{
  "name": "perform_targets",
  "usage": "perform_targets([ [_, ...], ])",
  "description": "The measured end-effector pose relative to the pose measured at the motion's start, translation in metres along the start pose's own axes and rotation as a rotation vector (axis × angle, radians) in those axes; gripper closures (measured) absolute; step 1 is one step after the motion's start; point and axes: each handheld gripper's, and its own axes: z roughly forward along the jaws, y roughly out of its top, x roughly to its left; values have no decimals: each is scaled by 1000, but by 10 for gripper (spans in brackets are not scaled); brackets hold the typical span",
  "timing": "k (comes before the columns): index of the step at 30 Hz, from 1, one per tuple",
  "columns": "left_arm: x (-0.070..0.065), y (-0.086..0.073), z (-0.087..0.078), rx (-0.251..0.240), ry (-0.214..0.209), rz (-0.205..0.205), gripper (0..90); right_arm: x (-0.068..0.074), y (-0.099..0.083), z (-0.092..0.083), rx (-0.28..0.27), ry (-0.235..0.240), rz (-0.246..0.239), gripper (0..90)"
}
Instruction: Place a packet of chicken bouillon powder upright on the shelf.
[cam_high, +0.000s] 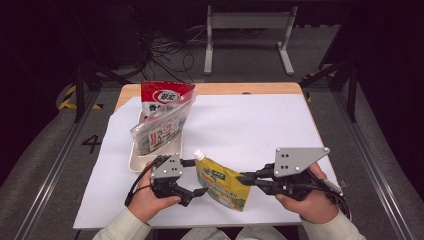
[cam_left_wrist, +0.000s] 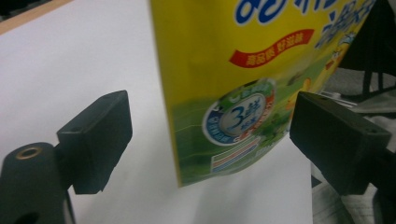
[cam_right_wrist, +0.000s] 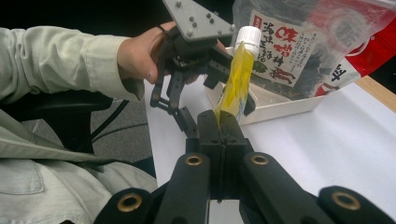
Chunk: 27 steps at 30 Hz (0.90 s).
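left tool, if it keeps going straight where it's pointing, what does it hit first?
Most likely the yellow spout pouch: it hangs between the open left tool jaws, pinched by the right tool. Depth is unclear; the white table cover lies behind.

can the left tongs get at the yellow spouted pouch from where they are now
Probably yes: the left tongs stand open with the yellow spouted plastic pouch between them, untouched, while the right tongs pinch its edge, holding it.

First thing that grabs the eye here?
The bright yellow plastic spout pouch with a white cap, held off the white sheet near the table's front edge, pinched at its edge by the shut right tool. The left tool flanks it, open. Behind, red-and-clear snack bags sit in a cream tray.
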Motion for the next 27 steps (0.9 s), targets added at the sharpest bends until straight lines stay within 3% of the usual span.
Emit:
perform_targets([
  [2, 0, 0, 4, -9, -41, 6, 182, -2, -1, 1, -7, -3, 6, 900],
  [4, -3, 2, 6, 18, -35, 26, 212, -5, -2, 1, -13, -15, 13, 900],
  [7, -3, 2, 5, 21, -31, 29, 251, -9, -5, 0, -30, -32, 37, 900],
  [11, -2, 3, -1, -23, -47, 20, 298, -20, -11, -1, -91, -45, 99, 900],
  [14, -1, 2, -3, -45, -96, 6, 373, -23, -12, -1, -121, -63, 115, 899],
  [16, -2, 2, -3, -42, -112, 11, 452, -23, -13, -2, -135, -76, 118, 900],
  [17, -5, 3, 1, -14, -124, 35, 471, -24, -13, -2, -143, -80, 123, 900],
  [21, -10, 5, 8, 30, -117, 50, 503, -23, -13, -1, -147, -84, 120, 899],
  [25, -6, 4, 8, 28, -120, 17, 596, -22, -13, 0, -137, -91, 109, 899],
  [27, -2, 2, 8, -4, -146, -24, 524, -21, -13, 0, -133, -84, 99, 899],
])
